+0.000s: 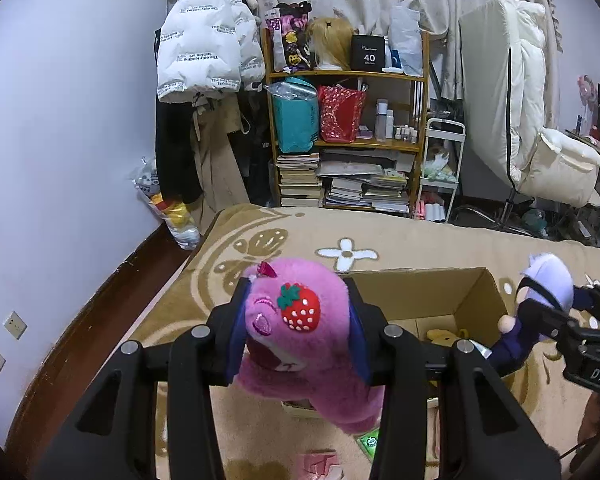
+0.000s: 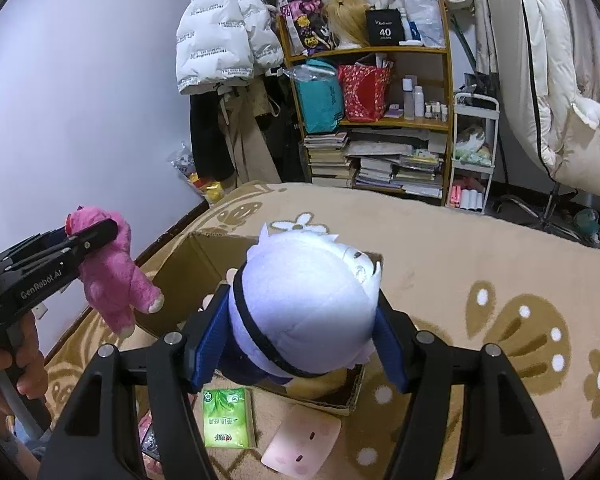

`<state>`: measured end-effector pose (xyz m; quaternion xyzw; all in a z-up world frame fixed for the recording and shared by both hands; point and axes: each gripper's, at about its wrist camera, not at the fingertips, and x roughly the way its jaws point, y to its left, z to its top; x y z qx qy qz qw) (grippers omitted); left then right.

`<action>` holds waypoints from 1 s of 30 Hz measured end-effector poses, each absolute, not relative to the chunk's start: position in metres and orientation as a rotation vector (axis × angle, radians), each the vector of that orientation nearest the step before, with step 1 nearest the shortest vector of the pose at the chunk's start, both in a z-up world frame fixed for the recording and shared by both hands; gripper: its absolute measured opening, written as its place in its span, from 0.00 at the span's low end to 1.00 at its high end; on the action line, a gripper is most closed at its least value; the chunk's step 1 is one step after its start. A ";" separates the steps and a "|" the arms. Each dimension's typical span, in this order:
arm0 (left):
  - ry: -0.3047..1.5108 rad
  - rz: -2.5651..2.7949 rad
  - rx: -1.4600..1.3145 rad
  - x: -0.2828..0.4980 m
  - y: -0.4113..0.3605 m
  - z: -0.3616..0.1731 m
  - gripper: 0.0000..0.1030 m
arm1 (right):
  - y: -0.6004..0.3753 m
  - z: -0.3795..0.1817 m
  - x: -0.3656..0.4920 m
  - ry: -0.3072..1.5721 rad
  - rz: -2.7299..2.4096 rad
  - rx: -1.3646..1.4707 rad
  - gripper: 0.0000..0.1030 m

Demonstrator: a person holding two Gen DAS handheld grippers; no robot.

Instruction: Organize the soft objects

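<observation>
Beige carpet (image 2: 440,240) with brown flower patterns fills the foreground, with an open cardboard box (image 1: 432,300) resting on it.

Both soft toys hang in the air at the box, each clamped in its own tongs. The pink plush bear (image 1: 296,320) is squeezed by the head between the blue pads of the left gripper (image 1: 296,312); its body dangles over the near left edge of the box, long axis roughly vertical. The white-haired plush doll (image 2: 308,304) is clamped by its round head in the right gripper (image 2: 304,320), and its dark blue body hangs down over the box's near right corner. Judging from both views, the box opening lies just ahead of and below each toy, so a short forward carry looks like all either hand needs; neither is clearly the nearer.

The bear is fuzzy and bright pink, with a red strawberry patch on its cheek and pale paws. The doll has a large pale lilac-white head crossed by a black band.

A yellow soft item (image 1: 440,334) already sits inside the box. On the carpet nearer the viewer lie a green tissue packet (image 2: 228,418) and a flat pink plush piece (image 2: 302,436). A bookshelf (image 1: 344,76) stands beyond.
</observation>
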<state>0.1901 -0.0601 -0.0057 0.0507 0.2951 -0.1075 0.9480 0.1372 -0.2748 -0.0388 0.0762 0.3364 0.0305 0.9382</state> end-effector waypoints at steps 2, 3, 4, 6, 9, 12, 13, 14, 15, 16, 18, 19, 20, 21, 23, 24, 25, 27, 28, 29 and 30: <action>0.597 -0.229 0.091 0.190 -0.062 -0.008 0.40 | -0.274 -0.044 0.140 0.691 0.070 0.156 0.67; 0.596 -0.232 0.090 0.190 -0.063 -0.008 0.40 | -0.274 -0.047 0.141 0.695 0.073 0.156 0.67; 0.595 -0.234 0.093 0.190 -0.064 -0.009 0.40 | -0.273 -0.049 0.141 0.701 0.074 0.156 0.67; 0.599 -0.246 0.103 0.190 -0.067 -0.012 0.40 | -0.272 -0.052 0.145 0.708 0.078 0.159 0.67; 0.613 -0.260 0.111 0.192 -0.069 -0.017 0.41 | -0.272 -0.058 0.147 0.715 0.081 0.167 0.68; 0.627 -0.266 0.139 0.193 -0.076 -0.023 0.41 | -0.273 -0.059 0.148 0.714 0.085 0.172 0.68; 0.629 -0.266 0.146 0.193 -0.078 -0.025 0.41 | -0.273 -0.059 0.148 0.716 0.086 0.174 0.68; 0.633 -0.266 0.153 0.193 -0.079 -0.026 0.41 | -0.274 -0.060 0.149 0.713 0.086 0.177 0.68; 0.637 -0.265 0.155 0.194 -0.080 -0.028 0.41 | -0.274 -0.060 0.149 0.712 0.085 0.179 0.68; 0.642 -0.267 0.156 0.194 -0.082 -0.029 0.41 | -0.274 -0.061 0.150 0.713 0.085 0.180 0.68; 0.649 -0.269 0.156 0.195 -0.083 -0.032 0.41 | -0.274 -0.062 0.151 0.711 0.089 0.186 0.68; 0.654 -0.272 0.157 0.196 -0.083 -0.033 0.42 | -0.275 -0.061 0.150 0.713 0.090 0.186 0.69; 0.660 -0.278 0.155 0.197 -0.084 -0.034 0.42 | -0.275 -0.062 0.151 0.713 0.101 0.189 0.70; 0.663 -0.280 0.153 0.198 -0.084 -0.035 0.43 | -0.275 -0.063 0.151 0.714 0.114 0.191 0.70; 0.669 -0.276 0.155 0.199 -0.084 -0.037 0.43 | -0.274 -0.064 0.153 0.714 0.114 0.185 0.70; 0.672 -0.275 0.156 0.200 -0.084 -0.038 0.44 | -0.274 -0.065 0.153 0.715 0.116 0.194 0.70; 0.678 -0.275 0.156 0.200 -0.084 -0.039 0.44 | -0.275 -0.065 0.154 0.719 0.117 0.201 0.70; 0.686 -0.274 0.154 0.201 -0.082 -0.041 0.48 | -0.278 -0.065 0.155 0.724 0.116 0.208 0.71; 0.686 -0.271 0.153 0.201 -0.082 -0.042 0.48 | -0.279 -0.065 0.155 0.729 0.118 0.213 0.71; 0.682 -0.270 0.154 0.201 -0.082 -0.042 0.48 | -0.279 -0.066 0.157 0.736 0.121 0.215 0.71; 0.681 -0.271 0.155 0.202 -0.082 -0.043 0.48 | -0.280 -0.067 0.157 0.739 0.119 0.216 0.71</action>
